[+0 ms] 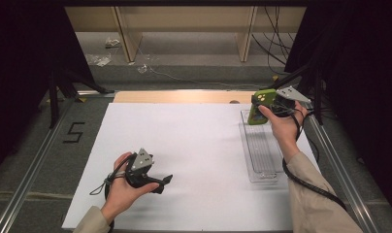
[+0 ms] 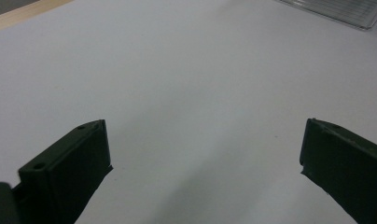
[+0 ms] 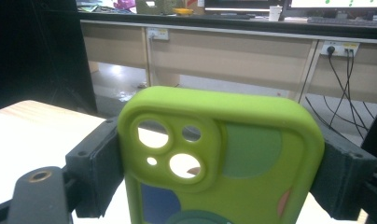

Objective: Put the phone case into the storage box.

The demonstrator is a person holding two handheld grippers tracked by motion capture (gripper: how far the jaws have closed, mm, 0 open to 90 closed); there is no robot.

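A lime-green phone case with camera cut-outs hangs in the air over the far end of a clear plastic tray at the table's right. My right gripper is shut on it. In the right gripper view the case stands upright and both black pads press on its two long sides. Down at the near left, my left gripper rests low over the white sheet, held level and pointing right. In the left gripper view its jaws stand wide apart with bare white sheet between them.
A white sheet covers most of the table, with a wooden strip along its far edge. Metal rails run down both sides. Dark curtains and stand legs flank the table. A cable trails along the right forearm.
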